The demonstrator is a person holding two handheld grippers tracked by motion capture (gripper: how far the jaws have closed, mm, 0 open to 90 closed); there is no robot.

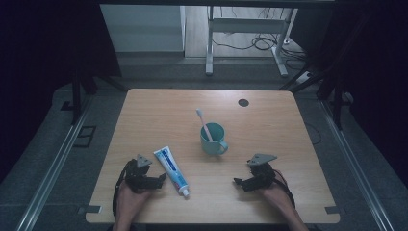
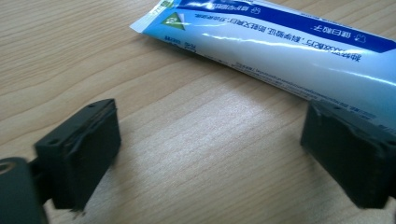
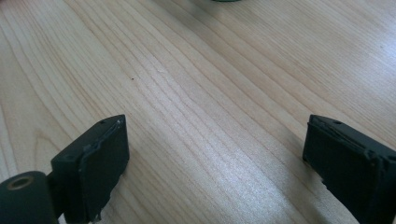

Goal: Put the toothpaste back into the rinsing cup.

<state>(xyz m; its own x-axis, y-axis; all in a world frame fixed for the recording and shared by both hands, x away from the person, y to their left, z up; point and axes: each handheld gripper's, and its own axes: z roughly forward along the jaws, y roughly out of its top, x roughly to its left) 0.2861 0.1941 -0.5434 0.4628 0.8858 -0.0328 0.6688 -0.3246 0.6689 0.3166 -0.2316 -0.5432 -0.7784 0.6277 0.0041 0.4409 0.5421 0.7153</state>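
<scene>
A: What sort of surface is it?

B: A pale wood-grain tabletop (image 1: 269, 139), rounded at the corners, with a small dark round cap (image 1: 243, 102) set into it toward one o'clock from the centre. Metal rails (image 1: 57, 159) run along the floor on either side, dark curtains hang left and right, and beyond the far edge at twelve o'clock stands a white desk frame (image 1: 245, 29) with cables trailing on the floor.

A: And the toothpaste?

B: The toothpaste tube (image 1: 171, 171) lies flat at about seven o'clock from the tabletop's centre, its cap pointing toward the near edge at five o'clock. It is white with a blue band. In the left gripper view the tube (image 2: 289, 51) shows rows of small blue print and a green triangle mark by the crimped end, but the print is too small and upside down for me to read.

A: The grippers?

B: The left gripper (image 1: 153, 182) sits just at nine o'clock of the tube, its jaws spread wide with bare wood between them; one jaw is right against the tube's side, nothing gripped. The right gripper (image 1: 239, 182) rests at five o'clock on the tabletop, jaws equally wide, holding nothing.

A: Anything else?

B: A teal mug (image 1: 213, 139) near the centre, with a toothbrush (image 1: 204, 123) leaning in it toward eleven o'clock.
</scene>
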